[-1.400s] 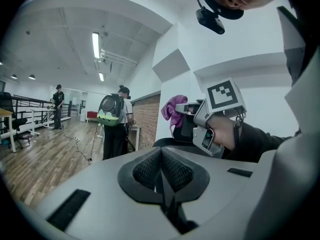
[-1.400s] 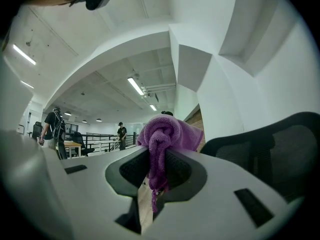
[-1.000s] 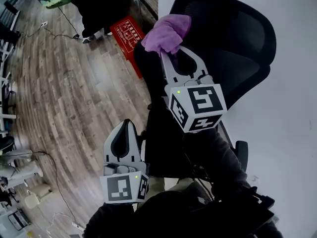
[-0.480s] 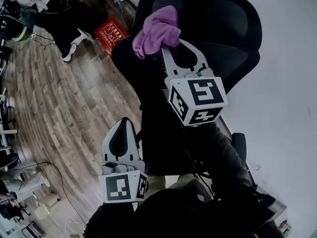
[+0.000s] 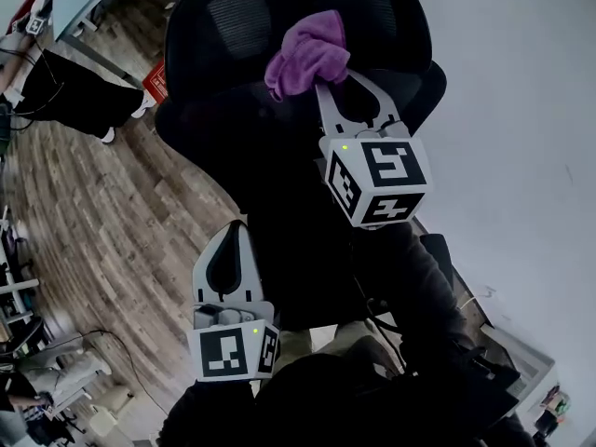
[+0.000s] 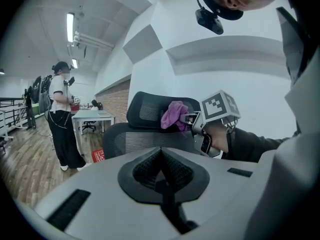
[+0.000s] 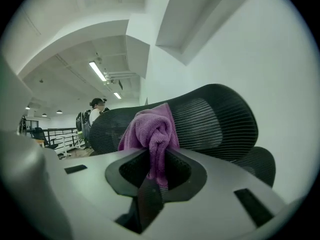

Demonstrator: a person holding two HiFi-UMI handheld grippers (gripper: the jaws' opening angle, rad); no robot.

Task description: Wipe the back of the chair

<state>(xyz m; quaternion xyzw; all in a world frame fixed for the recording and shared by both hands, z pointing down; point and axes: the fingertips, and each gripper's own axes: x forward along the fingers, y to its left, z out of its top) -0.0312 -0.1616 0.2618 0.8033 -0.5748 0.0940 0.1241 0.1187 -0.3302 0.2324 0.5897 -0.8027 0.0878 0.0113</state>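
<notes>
Over the last second the right hand-held gripper (image 5: 328,84) has carried the cloth (image 5: 307,52) from the chair's left edge toward the middle of the chair back (image 5: 233,17). The left hand-held gripper (image 5: 233,254) has kept its place.

Right jaws are clamped on the cloth: purple terry, bunched into thick folds, with one tail hanging down between the jaws. It sits high on the black ribbed mesh. We cannot tell whether it presses against the mesh.

Left jaws are closed together with nothing between them, held low and well apart from the cloth.

The lower part of the chair is lost in dark. A red box (image 5: 155,80) is mostly hidden behind the chair.
</notes>
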